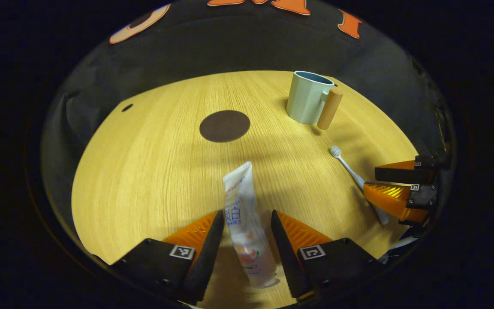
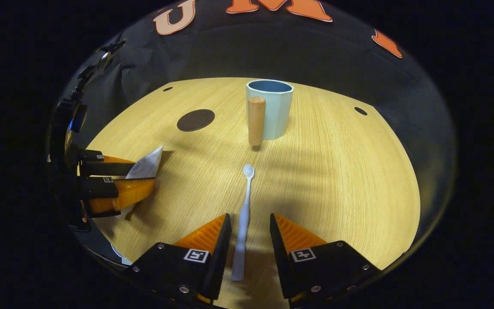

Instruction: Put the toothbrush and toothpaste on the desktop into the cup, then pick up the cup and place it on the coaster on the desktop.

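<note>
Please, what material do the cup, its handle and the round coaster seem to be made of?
The cup looks like matte pale green plastic: an even colour, no gloss. It might also be ceramic. Its handle seems to be wood or bamboo, tan and unpainted, though no grain can be made out. The coaster is thin, flat and dark brown, without shine, perhaps leather, felt or rubber; I cannot tell which.

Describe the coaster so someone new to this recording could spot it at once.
On the round wooden table, look to the left of the pale green cup with the wooden handle. The coaster is a flat, dark brown disc lying alone on bare wood, the only dark, round, flat thing there.
</note>
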Demonstrator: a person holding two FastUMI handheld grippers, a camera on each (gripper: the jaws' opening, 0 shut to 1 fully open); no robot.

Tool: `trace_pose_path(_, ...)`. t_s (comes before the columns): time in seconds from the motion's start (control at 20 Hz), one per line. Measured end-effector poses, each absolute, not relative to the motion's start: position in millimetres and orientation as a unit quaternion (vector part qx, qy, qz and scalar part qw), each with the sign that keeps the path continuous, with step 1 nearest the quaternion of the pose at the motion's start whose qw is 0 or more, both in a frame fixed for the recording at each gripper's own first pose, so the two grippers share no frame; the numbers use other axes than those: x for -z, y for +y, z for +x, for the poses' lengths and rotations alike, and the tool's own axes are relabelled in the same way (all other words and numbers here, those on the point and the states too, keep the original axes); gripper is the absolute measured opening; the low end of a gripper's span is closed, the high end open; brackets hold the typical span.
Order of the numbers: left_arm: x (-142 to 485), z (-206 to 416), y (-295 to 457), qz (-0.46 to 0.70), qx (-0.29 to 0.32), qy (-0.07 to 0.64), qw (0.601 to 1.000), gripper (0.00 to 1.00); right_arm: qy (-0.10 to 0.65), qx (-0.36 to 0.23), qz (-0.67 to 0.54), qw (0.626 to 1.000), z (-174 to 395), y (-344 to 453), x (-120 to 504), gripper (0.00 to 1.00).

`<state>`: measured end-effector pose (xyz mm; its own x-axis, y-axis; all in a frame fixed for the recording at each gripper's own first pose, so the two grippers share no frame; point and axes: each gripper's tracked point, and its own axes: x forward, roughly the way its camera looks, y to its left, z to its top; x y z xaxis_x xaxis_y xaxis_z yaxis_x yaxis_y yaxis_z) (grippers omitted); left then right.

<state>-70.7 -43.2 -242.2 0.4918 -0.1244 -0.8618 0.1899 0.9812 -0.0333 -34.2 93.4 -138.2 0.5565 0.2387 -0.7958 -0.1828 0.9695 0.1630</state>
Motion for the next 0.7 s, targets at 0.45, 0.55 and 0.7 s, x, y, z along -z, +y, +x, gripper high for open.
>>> trace_pose_path(0.45,243,-63,-47,0.007,0.096,0.488,0.867,0.23,0.469,-0.108,0.057,0.875,-24,99,142,0.19)
trace_pose_path(0.55,239,-64,-48,0.003,0.105,0.488,0.866,0.15,0.470,-0.116,0.064,0.873,-25,98,143,0.10)
trace_pose_path(0.7,238,-67,-48,-0.010,0.106,0.486,0.868,0.15,0.466,-0.120,0.079,0.873,-21,100,141,0.07)
